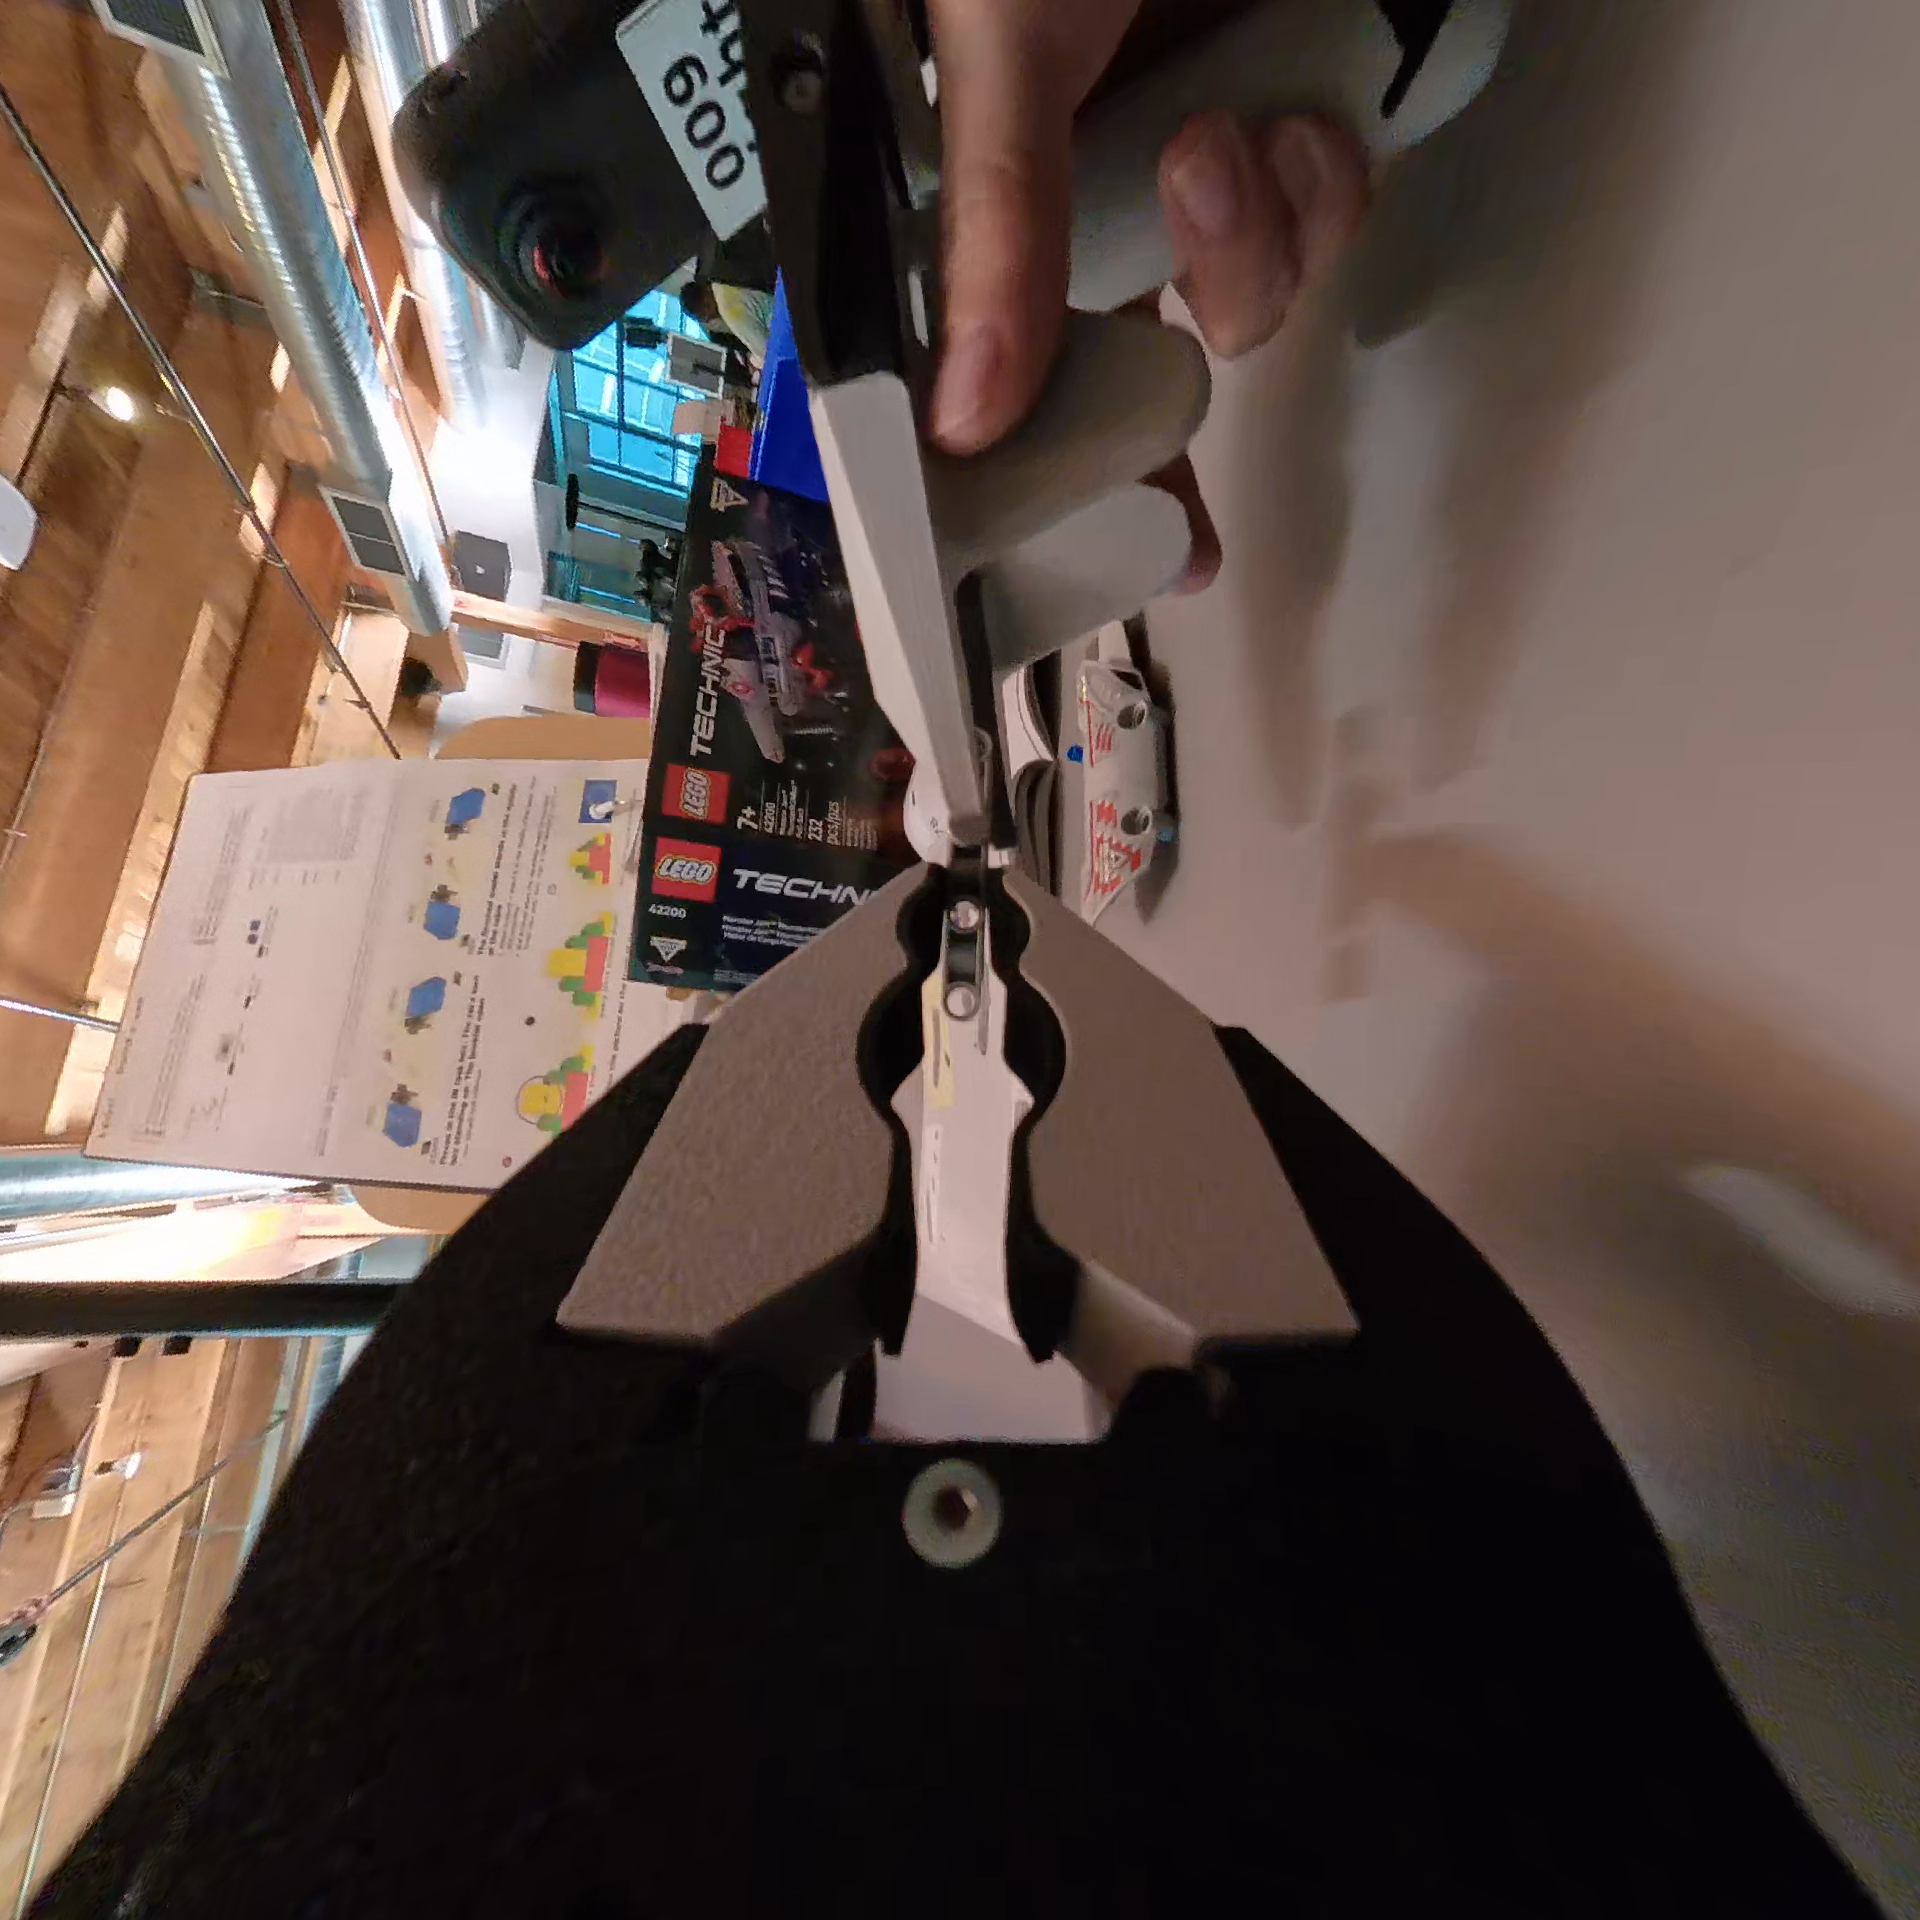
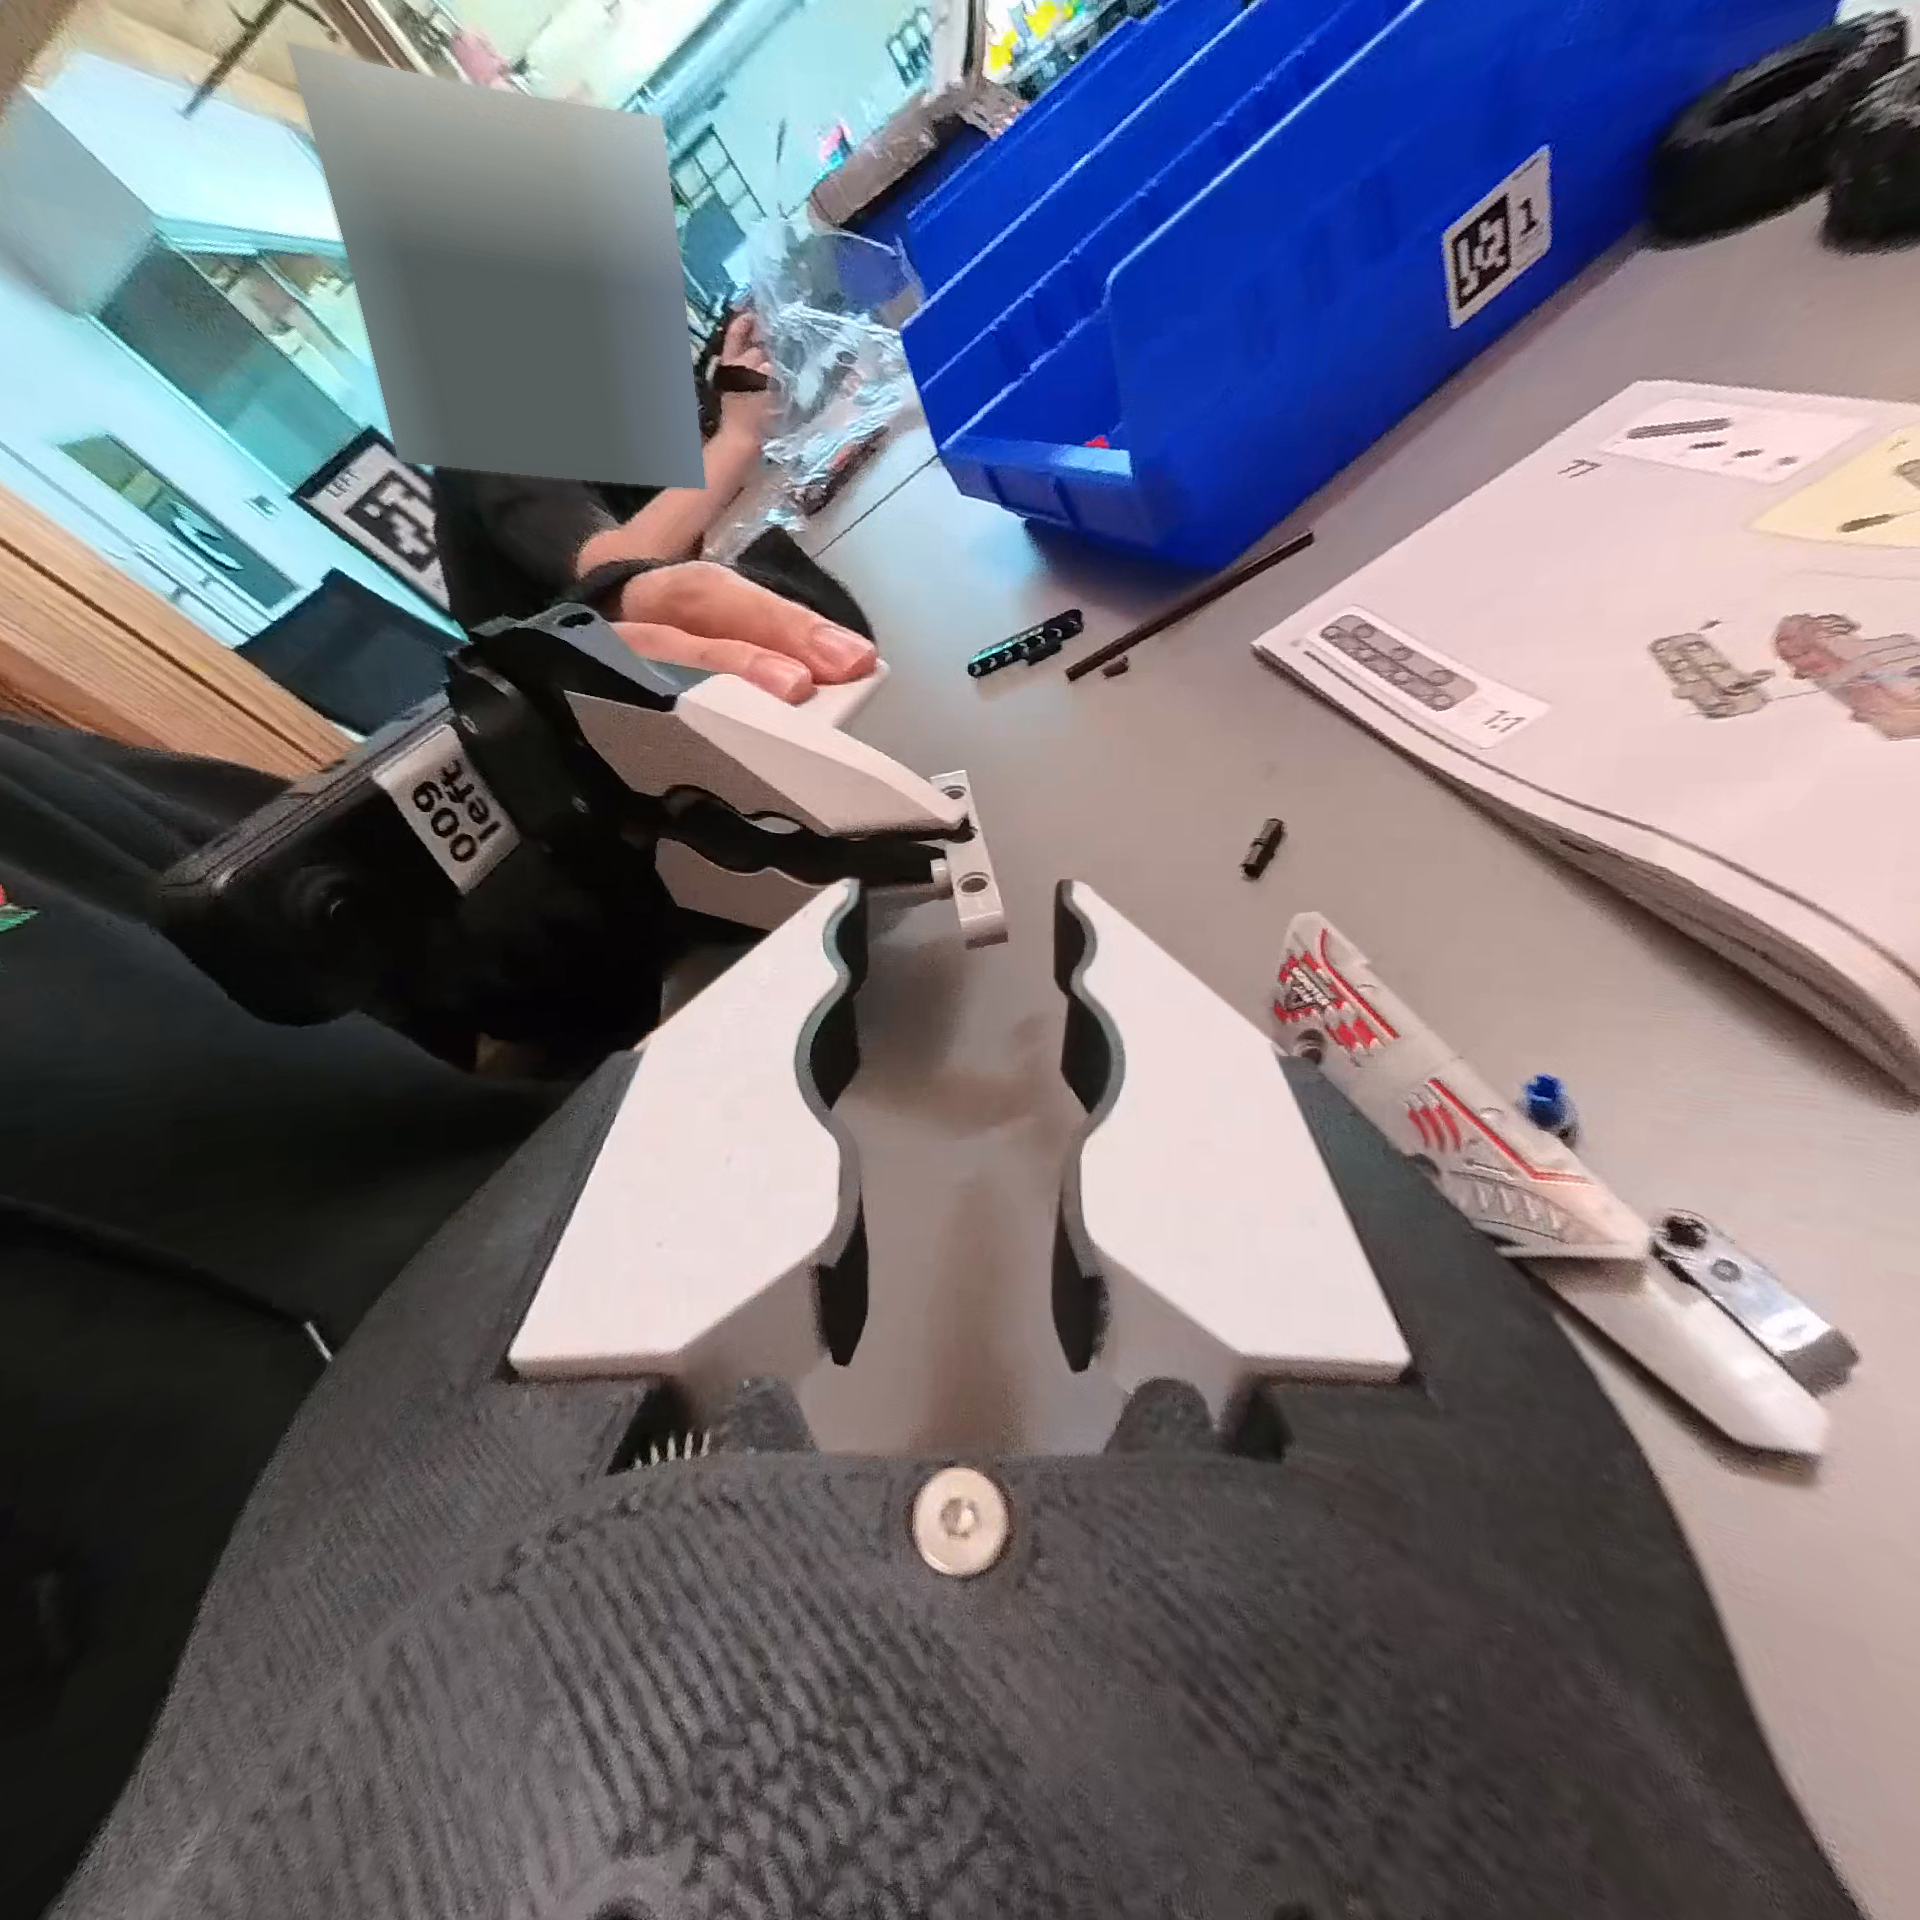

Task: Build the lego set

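My left gripper [image 1: 966, 899] is shut on a small grey lego beam [image 1: 962, 961] with round holes, held above the table. In the right wrist view the same gripper [image 2: 951, 844] comes in from the left with the beam [image 2: 971, 883] sticking out of its tips. My right gripper [image 2: 961, 930] is open and empty, its fingertips just short of the beam, one on each side. In the left wrist view the right gripper [image 1: 977, 821] points down at the beam, a hand around its handle. A white printed panel assembly [image 2: 1439, 1138] lies on the table to the right.
A blue pin [image 2: 1548, 1099], a black pin [image 2: 1262, 847], a black beam [image 2: 1023, 649] and a thin black axle [image 2: 1184, 608] lie on the grey table [image 2: 1143, 748]. An open instruction booklet [image 2: 1610, 748], a blue bin [image 2: 1247, 312] and black tyres [image 2: 1787, 135] stand beyond. The set's box [image 1: 758, 790] stands behind. A person sits at left.
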